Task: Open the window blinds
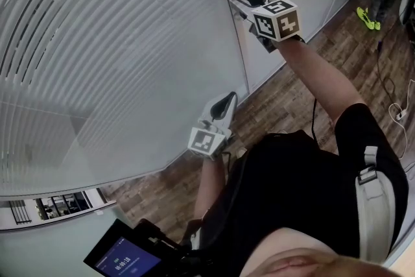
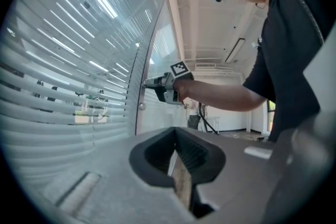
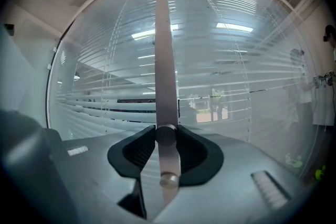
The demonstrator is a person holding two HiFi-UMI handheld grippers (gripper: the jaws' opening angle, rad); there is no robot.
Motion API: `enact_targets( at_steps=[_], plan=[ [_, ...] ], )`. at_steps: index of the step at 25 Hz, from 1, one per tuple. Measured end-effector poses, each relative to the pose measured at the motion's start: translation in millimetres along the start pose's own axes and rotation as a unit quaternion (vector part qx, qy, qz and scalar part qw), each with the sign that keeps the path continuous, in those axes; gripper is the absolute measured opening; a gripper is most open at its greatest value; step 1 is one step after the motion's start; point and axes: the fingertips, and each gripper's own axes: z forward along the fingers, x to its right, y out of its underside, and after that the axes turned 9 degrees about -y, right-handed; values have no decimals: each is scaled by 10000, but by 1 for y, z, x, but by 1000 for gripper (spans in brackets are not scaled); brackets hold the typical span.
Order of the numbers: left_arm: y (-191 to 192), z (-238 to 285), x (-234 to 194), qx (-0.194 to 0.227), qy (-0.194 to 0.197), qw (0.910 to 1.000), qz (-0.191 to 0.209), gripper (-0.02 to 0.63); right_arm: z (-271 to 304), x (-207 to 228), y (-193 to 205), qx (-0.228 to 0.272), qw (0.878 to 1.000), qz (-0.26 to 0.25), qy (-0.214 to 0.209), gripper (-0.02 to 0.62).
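the right gripper has its jaws closed at a middling width on a small round knob that sticks out of the upright metal post of the glass wall. the dark pads sit on either side of the knob, which suggests it is meant to be twisted, not pulled. a second, smaller stud shows on the same post just below the jaws and is not gripped. the gripper points about level and square to the post, likely so that a roll of the wrist passes straight into the knob. the window blinds hang behind the glass on both sides of the post, out of direct reach, so the knob looks like the only way to work them. their slats lie across, and in the lower rows the room beyond shows between them, so they seem partly tilted and not yet fully open. the left gripper waits lower down and nearer the person, its jaws drawn almost together with only a thin slit between them and nothing in it. it hangs idle near the glass, away from the post, and leaves the knob to the right gripper.
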Motion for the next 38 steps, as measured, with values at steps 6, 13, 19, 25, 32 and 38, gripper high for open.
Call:
enact_targets(
  at_steps=[6,13,19,25,32,38],
  plan=[
    [0,0,-2,-10,-22,10000,-32,3,3,-1,0,-82,9998,-119,-98,132],
    [1,1,-1,-37,-4,10000,-45,3,-7,-9,1,-833,9570,-2774,157,249],
    [3,2,0,-44,-13,10000,-55,3,-5,-19,3,-1713,8101,-5592,407,293],
    [3,0,-3,-33,-69,9999,-75,3,7,-19,15,-2057,7128,-6690,453,282],
    [4,-2,-8,-37,-136,9998,-112,3,11,-20,15,-2056,7020,-6793,585,132],
    [5,-4,-9,-33,-147,9998,-124,3,10,-20,13,-1968,7285,-6531,636,129]
  ],
)
